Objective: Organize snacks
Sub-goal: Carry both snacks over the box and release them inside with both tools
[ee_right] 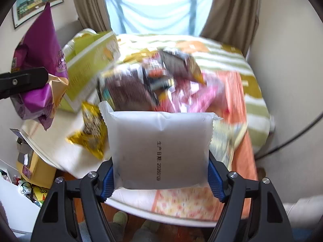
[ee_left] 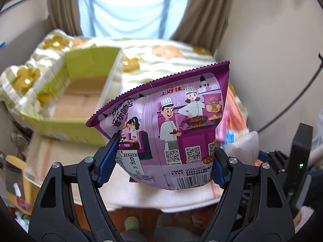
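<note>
My left gripper (ee_left: 167, 147) is shut on a purple chip bag (ee_left: 181, 111) with cartoon chefs, its blue pads pressing both lower sides and holding it up above the bed. The same purple bag (ee_right: 40, 50) shows at the far left of the right wrist view, with a black finger (ee_right: 24, 80) of the left gripper across it. My right gripper (ee_right: 160, 161) is shut on a flat white packet (ee_right: 159, 137) with a printed date, pads against its left and right edges. Behind it a pile of mixed snack packets (ee_right: 161, 80) lies on the bed, blurred.
An open green cardboard box (ee_left: 80, 92) sits on the floral blanket (ee_left: 161, 54) at the left, also seen as the green box (ee_right: 90, 66). A gold packet (ee_right: 92, 133) lies near the bed's front edge. Curtains and a window stand behind; clutter lies on the floor at the left.
</note>
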Action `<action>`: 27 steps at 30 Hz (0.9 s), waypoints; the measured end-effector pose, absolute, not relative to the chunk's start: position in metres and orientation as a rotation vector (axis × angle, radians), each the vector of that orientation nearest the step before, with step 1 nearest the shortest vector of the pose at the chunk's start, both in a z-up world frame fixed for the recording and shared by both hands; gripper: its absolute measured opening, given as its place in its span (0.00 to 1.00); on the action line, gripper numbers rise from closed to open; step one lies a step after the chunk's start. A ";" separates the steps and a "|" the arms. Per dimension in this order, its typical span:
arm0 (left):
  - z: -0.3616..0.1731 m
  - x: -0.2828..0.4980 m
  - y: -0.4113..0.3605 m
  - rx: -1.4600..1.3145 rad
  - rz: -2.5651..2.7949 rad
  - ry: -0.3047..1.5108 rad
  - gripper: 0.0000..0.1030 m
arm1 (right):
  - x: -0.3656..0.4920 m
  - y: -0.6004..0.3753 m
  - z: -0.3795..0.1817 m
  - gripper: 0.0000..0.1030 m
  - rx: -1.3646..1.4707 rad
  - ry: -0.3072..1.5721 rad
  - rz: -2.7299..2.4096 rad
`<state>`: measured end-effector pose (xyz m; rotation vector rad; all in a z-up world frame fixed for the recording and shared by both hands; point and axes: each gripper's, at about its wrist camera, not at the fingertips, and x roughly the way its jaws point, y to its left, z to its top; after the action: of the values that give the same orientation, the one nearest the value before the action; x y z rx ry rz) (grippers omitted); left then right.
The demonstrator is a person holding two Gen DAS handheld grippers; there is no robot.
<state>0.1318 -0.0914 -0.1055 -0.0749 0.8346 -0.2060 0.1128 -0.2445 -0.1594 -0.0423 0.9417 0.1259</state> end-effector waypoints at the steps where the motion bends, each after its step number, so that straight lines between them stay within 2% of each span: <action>1: -0.098 0.135 -0.083 -0.077 -0.195 0.814 0.73 | 0.116 -0.241 -0.149 0.69 -0.050 0.923 0.132; 8: -0.056 0.176 -0.009 -0.053 -0.139 0.730 0.73 | 0.148 -0.199 -0.086 0.69 -0.059 0.822 0.171; 15: -0.046 0.234 0.077 -0.015 -0.130 0.750 0.73 | 0.208 -0.118 -0.052 0.69 -0.085 0.770 0.226; 20: -0.057 0.286 0.132 0.051 -0.156 0.819 0.73 | 0.244 -0.054 -0.056 0.69 -0.087 0.796 0.243; 27: -0.096 0.352 0.159 0.165 -0.257 0.958 0.73 | 0.272 0.013 -0.087 0.69 -0.110 0.886 0.211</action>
<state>0.3516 0.1592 -0.0961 0.1651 0.9582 -0.2570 0.2719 0.0130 -0.0872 -0.1105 0.8858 0.2107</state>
